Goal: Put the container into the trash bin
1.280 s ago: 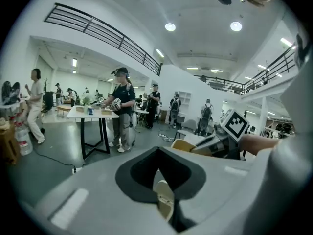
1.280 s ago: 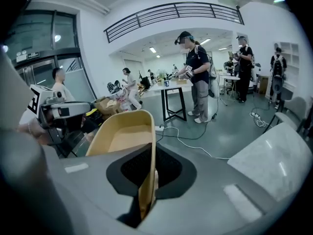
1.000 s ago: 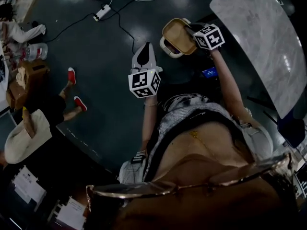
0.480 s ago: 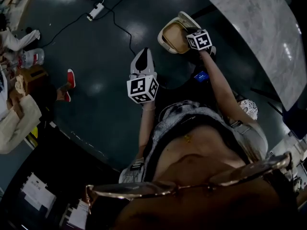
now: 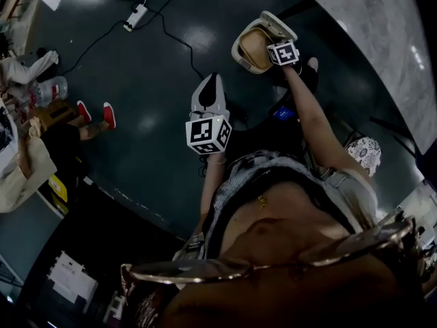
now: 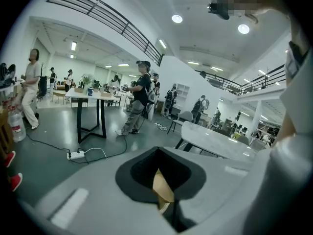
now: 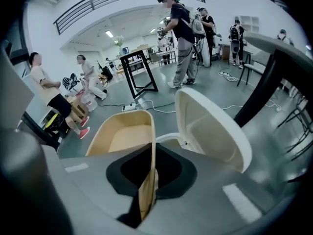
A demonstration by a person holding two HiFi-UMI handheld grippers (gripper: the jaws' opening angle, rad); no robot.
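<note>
In the head view my right gripper [image 5: 268, 48] is shut on the rim of a tan, shallow container [image 5: 254, 48]. The container hangs over the mouth of a cream trash bin [image 5: 238, 55] on the dark floor. In the right gripper view the container [image 7: 124, 133] runs forward from the gripper [image 7: 146, 192], tilted on edge. The bin's white lid [image 7: 211, 126] stands open just to its right. My left gripper [image 5: 209, 91] floats left of the bin and apart from it. In the left gripper view it [image 6: 164, 199] is shut on a small tan scrap [image 6: 163, 186].
A marble-topped table [image 5: 382, 26] stands right of the bin. A power strip with cables [image 5: 138, 14] lies on the floor to the far left. A seated person in red shoes [image 5: 95, 115] is at the left. Other people and a black-legged table [image 7: 139, 70] stand farther off.
My right gripper has sunk with the container, down onto the bin's mouth. The left gripper has dropped a little and still holds its scrap.
</note>
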